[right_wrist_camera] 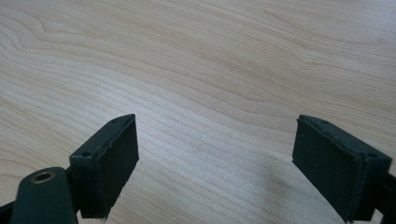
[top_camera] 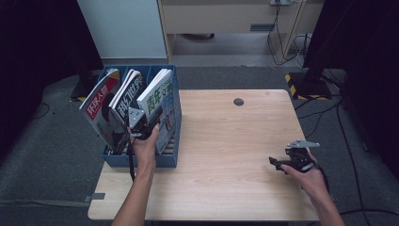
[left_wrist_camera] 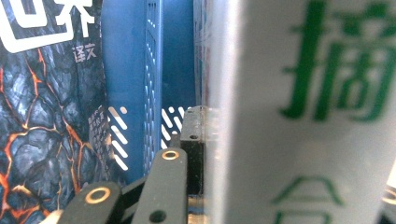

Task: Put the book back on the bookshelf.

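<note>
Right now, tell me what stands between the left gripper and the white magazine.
Nothing visible. The left gripper is already at the white magazine in the blue rack; in the left gripper view a jaw lies against its cover.

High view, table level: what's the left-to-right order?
Red-covered magazine → dark-covered magazine → left gripper clamped on the white magazine with green lettering, all at the blue file box → round grommet in the wooden table → right gripper, jaws open.
</note>
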Demonstrator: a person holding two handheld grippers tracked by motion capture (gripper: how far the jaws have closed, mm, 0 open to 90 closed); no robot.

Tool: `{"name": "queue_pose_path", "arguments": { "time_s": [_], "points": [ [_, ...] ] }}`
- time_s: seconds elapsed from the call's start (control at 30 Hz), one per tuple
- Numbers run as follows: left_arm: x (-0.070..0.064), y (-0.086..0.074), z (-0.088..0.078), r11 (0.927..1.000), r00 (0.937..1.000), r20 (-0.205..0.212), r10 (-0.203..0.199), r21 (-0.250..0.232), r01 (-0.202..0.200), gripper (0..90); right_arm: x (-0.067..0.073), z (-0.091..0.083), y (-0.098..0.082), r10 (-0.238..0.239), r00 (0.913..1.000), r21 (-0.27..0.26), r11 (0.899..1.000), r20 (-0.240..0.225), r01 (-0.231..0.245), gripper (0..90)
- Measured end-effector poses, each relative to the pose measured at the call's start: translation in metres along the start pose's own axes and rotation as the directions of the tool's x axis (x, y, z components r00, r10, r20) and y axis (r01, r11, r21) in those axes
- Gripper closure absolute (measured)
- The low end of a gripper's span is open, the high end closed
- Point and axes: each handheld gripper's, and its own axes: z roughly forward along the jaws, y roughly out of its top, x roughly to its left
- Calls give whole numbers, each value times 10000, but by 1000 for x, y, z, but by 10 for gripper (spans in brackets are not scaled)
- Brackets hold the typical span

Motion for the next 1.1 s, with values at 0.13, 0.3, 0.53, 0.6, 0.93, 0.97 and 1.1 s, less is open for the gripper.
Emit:
{"name": "queue_pose_path", "arguments": {
  "time_s": [0.13, 0.3, 0.53, 0.6, 0.93, 0.97, 1.1],
  "points": [
    [1, -1, -2, 9999, 10000, -44, 40, 108, -40, 734, 0, 0, 0, -13, 10000, -5, 10000, -1, 13, 147],
    [2, -3, -6, 9996, 9999, -113, 130, 251, -127, 734, 0, -1, 0, 2, 10000, -36, 10000, 20, -2, 147],
    [-1, -5, -8, 9983, 9983, -384, 437, 406, -421, 730, 1, -1, 1, 29, 10000, -75, 10000, -6, -29, 147],
    [-1, -5, -9, 9980, 9980, -409, 484, 426, -466, 728, 1, -2, 1, 50, 10000, -114, 9999, 11, -50, 147],
    [3, -6, -11, 9988, 9983, -544, 202, 456, -177, 715, 0, -2, 1, 64, 10000, -81, 9999, -9, -64, 147],
    [3, -6, -11, 9989, 9984, -547, 173, 434, -150, 713, 0, -2, 1, 52, 10000, -64, 10000, -26, -52, 147],
    [4, -6, -11, 9992, 9983, -561, 159, 362, -139, 709, 1, -2, 1, 54, 10000, -44, 10000, -42, -55, 147]
  ]
}}
